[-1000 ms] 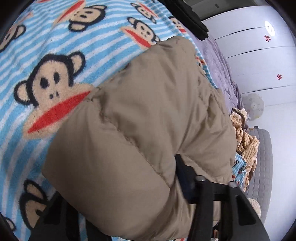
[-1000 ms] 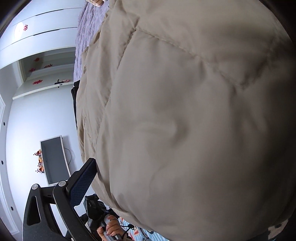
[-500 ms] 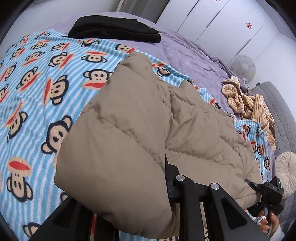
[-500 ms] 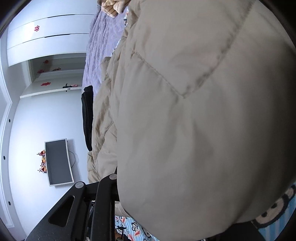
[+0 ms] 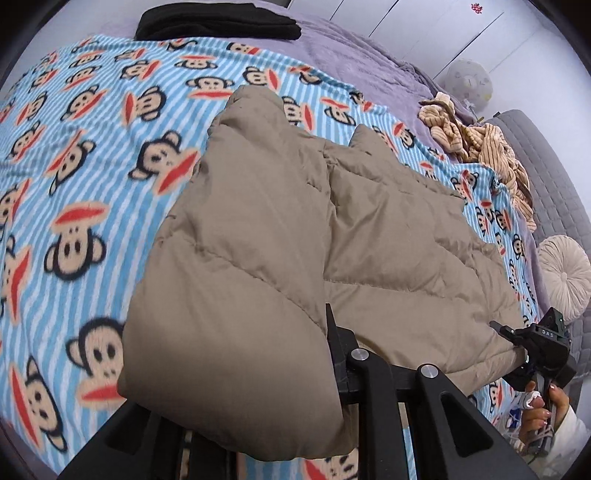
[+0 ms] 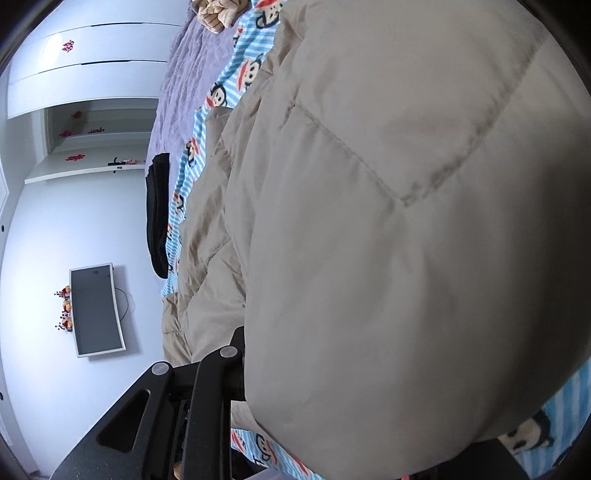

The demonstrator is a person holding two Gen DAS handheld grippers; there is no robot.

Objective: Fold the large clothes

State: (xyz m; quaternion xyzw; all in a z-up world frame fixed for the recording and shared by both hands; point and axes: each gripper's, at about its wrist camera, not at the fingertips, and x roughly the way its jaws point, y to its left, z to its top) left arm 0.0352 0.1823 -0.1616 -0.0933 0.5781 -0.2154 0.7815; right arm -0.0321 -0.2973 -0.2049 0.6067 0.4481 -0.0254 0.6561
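I am working over a bed draped in a blue-striped monkey-print blanket (image 5: pixel 92 155), with a purple bedspread (image 5: pixel 354 62) beyond it, ahead of my left tool. The tan quilted puffer jacket (image 5: pixel 388 236) is lying across the blanket straight in front of both tools, one side already doubled over the body, and its near hem is bunching up against the cameras. I am gripping that hem at two corners, judging this the way to keep the wide edge taut and level for carrying it forward into the next fold.

My left gripper (image 5: pixel 255 413) is clamping a thick puffed roll of the jacket, one finger showing to the right of the cloth and the other hidden under it. My right gripper (image 6: pixel 314 391) is pinching the opposite corner likewise; the padding is swallowing most of its view.

Farther ahead of the left tool, a folded black garment (image 5: pixel 218 22) is sitting at the blanket's far edge, and a striped tan garment (image 5: pixel 476 140) is lying crumpled off to the right, presumably set aside from the working area.
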